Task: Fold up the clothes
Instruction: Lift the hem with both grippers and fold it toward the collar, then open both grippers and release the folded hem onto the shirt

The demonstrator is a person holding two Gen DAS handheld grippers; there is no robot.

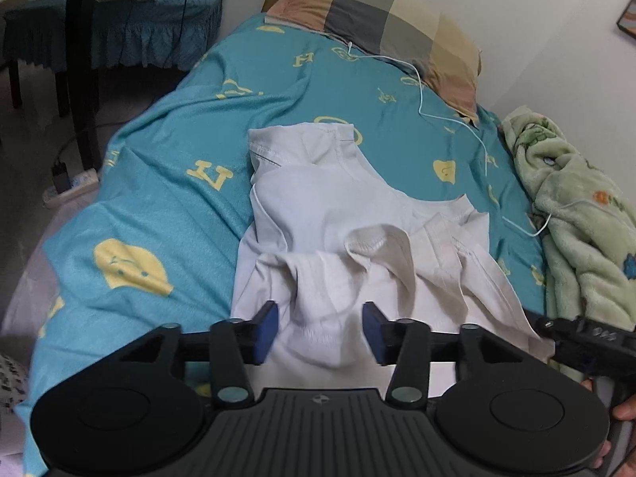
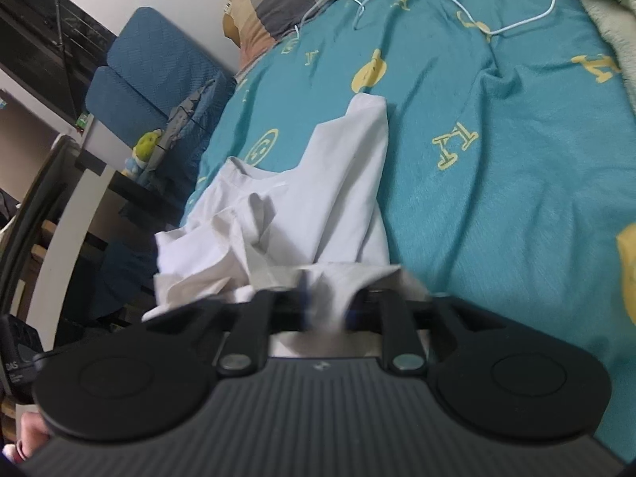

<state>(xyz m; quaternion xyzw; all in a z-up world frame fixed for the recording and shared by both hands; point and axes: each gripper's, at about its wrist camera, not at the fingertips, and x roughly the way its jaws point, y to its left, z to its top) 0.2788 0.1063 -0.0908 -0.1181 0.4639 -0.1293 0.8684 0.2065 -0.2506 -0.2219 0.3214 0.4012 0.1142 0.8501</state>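
Crumpled white cotton garment [image 1: 349, 218] lying partly bunched on a teal bedsheet printed with yellow letters and faces [image 1: 167, 151], near the middle of the bed and toward the near edge. Seen through the left wrist camera: left gripper [image 1: 320, 332] hovering low over the near hem of the garment, blue-padded fingers [image 1: 267, 330] spread wide with white cloth showing between them but not clamped. Folds and a hemmed opening heaped just beyond the pads; flatter part of the fabric stretching away toward a checked pillow in beige, grey and pink [image 1: 381, 20] at the head of the bed. Thin white cable [image 1: 421, 91] trailing from the pillow across the sheet to a fluffy pale green blanket [image 1: 580, 214] bunched along the right side. Blue frilled cloth over a piece of furniture [image 1: 119, 28] beside the bed at far left, with a power strip on the floor [image 1: 71, 187] below. Seen through the right wrist camera: right gripper [image 2: 326, 310] at the near end of the same white garment [image 2: 318, 183], a wad of white cloth gathered between its black fingers, motion blur hiding the pads; looks pinched on the fabric, though the exact closure cannot be told. Part of a hand [image 1: 624, 413] visible at the lower right edge of the left view, beside the black body of the other tool.
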